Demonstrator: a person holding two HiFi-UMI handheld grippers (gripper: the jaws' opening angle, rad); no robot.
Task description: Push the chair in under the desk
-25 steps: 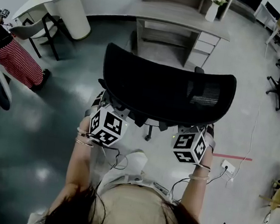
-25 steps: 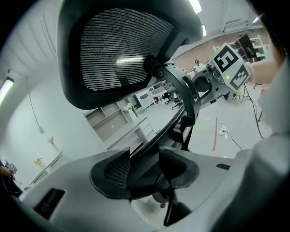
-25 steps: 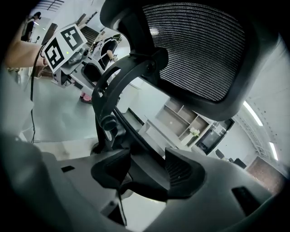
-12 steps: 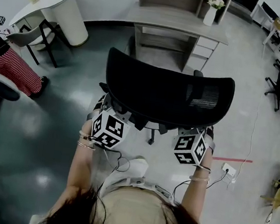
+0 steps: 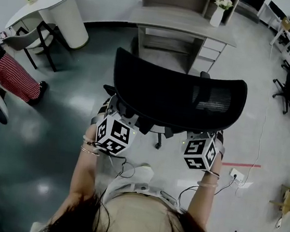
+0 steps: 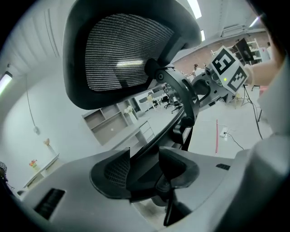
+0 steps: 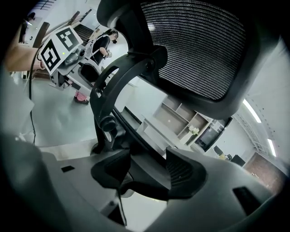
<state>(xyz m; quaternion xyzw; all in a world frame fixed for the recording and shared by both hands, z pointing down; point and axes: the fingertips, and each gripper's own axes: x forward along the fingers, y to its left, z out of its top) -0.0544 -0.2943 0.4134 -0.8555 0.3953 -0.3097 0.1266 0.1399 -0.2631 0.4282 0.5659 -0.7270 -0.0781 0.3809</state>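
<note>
Clamping the chair (image 5: 176, 93) by its back frame, my left gripper (image 6: 144, 167) and right gripper (image 7: 147, 170) hold it; desk (image 5: 183, 19) at twelve o'clock.

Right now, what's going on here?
A person stands behind a black office chair, with the left gripper and right gripper each clamped on the frame at its back. The chair faces the grey desk but sits out on the open floor, not yet under it.
</note>
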